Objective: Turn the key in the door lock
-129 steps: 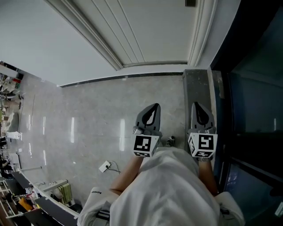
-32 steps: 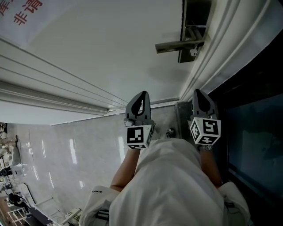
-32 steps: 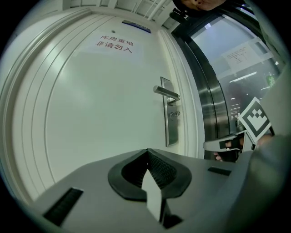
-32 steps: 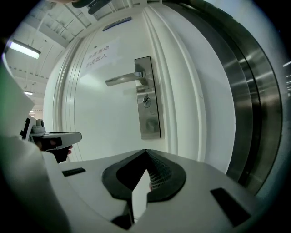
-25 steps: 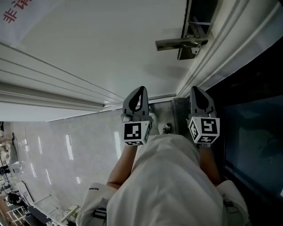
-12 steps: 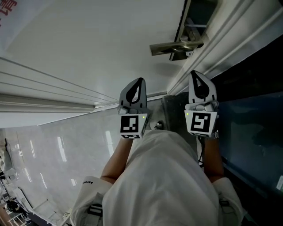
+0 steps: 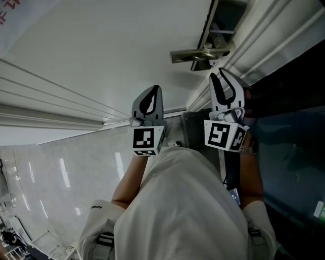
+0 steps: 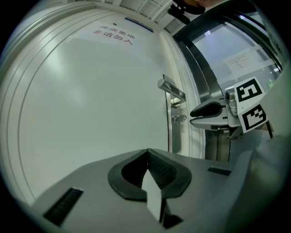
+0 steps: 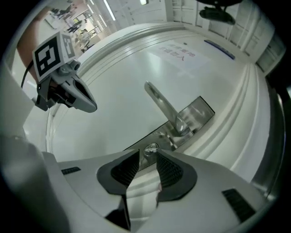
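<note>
A white door (image 7: 101, 45) carries a metal lever handle (image 7: 195, 54) on a steel lock plate (image 9: 195, 116). Below the handle, a small key (image 9: 151, 148) sticks out of the lock; it also shows as the key (image 8: 178, 118) in the left gripper view. My right gripper (image 9: 148, 154) points at the key. Its jaws have just been opening, and the key's head sits at their tips without the pads pressing on it. In the head view the right gripper (image 7: 223, 81) is just under the handle. My left gripper (image 7: 151, 94) hovers shut and empty before the bare door panel.
A moulded white door frame (image 7: 264, 45) runs beside the lock, with a dark glass panel (image 7: 294, 111) to its right. Polished pale floor (image 7: 51, 167) lies below. Red print (image 7: 7, 7) marks the door's upper left. The person's white garment (image 7: 188, 203) fills the bottom.
The right gripper has risen towards the lock, rolled about its own axis and parted its jaws. The left gripper has come up a little.
</note>
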`<state>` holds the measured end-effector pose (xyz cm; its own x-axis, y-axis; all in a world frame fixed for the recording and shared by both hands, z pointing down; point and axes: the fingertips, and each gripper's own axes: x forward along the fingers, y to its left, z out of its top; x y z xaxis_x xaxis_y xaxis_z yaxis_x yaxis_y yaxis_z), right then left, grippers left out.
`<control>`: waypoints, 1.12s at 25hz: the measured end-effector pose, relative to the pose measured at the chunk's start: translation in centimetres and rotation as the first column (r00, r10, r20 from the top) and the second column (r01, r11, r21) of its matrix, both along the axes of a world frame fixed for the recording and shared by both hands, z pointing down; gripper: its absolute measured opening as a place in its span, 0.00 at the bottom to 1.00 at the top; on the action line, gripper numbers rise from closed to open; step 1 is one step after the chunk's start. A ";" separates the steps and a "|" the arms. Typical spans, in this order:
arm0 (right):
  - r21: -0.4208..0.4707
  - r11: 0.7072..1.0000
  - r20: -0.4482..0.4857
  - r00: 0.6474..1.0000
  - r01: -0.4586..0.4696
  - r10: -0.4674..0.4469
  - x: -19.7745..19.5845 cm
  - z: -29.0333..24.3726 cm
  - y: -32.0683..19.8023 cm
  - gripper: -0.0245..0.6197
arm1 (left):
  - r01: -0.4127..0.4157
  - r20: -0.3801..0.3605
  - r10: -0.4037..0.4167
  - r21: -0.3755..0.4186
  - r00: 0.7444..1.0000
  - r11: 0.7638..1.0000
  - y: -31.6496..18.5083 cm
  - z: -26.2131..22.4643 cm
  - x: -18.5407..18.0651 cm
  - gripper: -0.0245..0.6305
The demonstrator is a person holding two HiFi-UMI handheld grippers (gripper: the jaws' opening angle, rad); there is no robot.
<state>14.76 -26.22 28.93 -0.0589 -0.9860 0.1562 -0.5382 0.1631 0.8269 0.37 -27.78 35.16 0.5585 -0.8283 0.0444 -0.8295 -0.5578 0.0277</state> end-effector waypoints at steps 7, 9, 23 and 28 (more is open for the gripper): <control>0.013 0.998 -0.328 0.944 0.054 -0.046 -0.2 -0.7 -1.9 0.20 | 0.010 -0.009 -0.010 0.018 1.000 1.000 0.2 -0.7 -0.3 0.05; 0.005 0.997 -0.407 0.911 0.082 -0.073 -0.5 -0.6 -2.0 0.20 | 0.019 -0.012 -0.019 0.012 1.000 1.000 0.4 -0.6 -0.6 0.05; -0.003 0.996 -0.525 0.847 0.091 -0.079 -0.3 0.2 -3.5 0.16 | 0.051 0.001 -0.051 0.020 0.999 0.998 1.2 -0.7 -1.8 0.05; 0.032 0.996 -0.494 0.867 0.086 -0.059 -0.4 0.1 -3.7 0.11 | 0.054 0.005 -0.054 0.018 0.999 0.998 1.3 -0.6 -1.8 0.05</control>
